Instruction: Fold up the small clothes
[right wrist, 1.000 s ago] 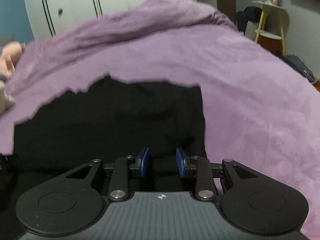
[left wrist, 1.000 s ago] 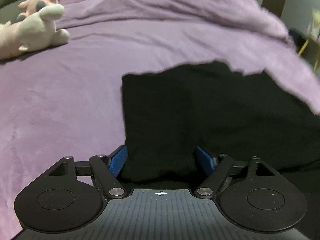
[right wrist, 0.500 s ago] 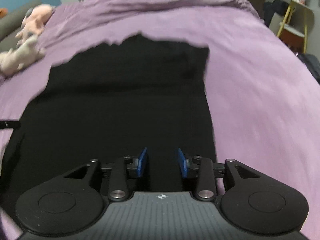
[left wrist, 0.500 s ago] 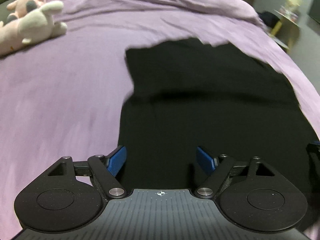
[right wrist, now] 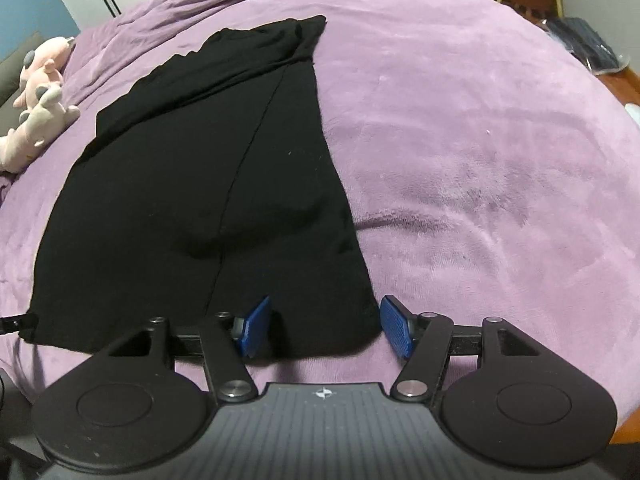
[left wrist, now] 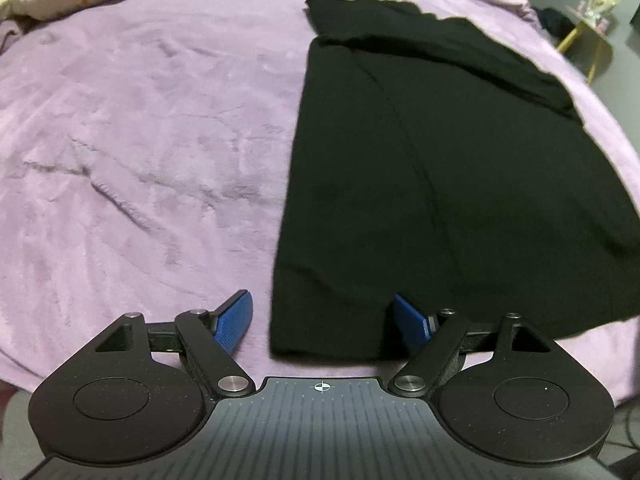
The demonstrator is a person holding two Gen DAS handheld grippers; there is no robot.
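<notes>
The black garment (left wrist: 440, 184) lies flat on the purple blanket (left wrist: 140, 160), filling the middle and right of the left wrist view and the middle and left of the right wrist view, with its near hem at the bottom of both frames and a bunched fold at its far end.

Nearest, the left gripper (left wrist: 323, 318) stands wide apart at the garment's near left corner: one blue pad sits over bare blanket, the other at the cloth, and the corner lies between them, not pinched. The right gripper (right wrist: 322, 326) is likewise wide, straddling the near right corner, gripping nothing.

The risks, as I judge them: closing from here could catch the plush blanket along with the hem, or take only the top layer of cloth, so the corners would lift unevenly and the fold would skew. The soft ripple in the fabric just beyond the right gripper could carry into a crease. The far bunched end may drag or stay crooked if the near hem is brought over it.

For room, bare blanket spreads wide on the left of the left view and on the right of the right view. Farther off, plush toys (right wrist: 38, 104) lie at the left edge, well apart from the garment, and the blanket's edge falls away toward a yellow-legged stand (left wrist: 592, 28) at upper right.
</notes>
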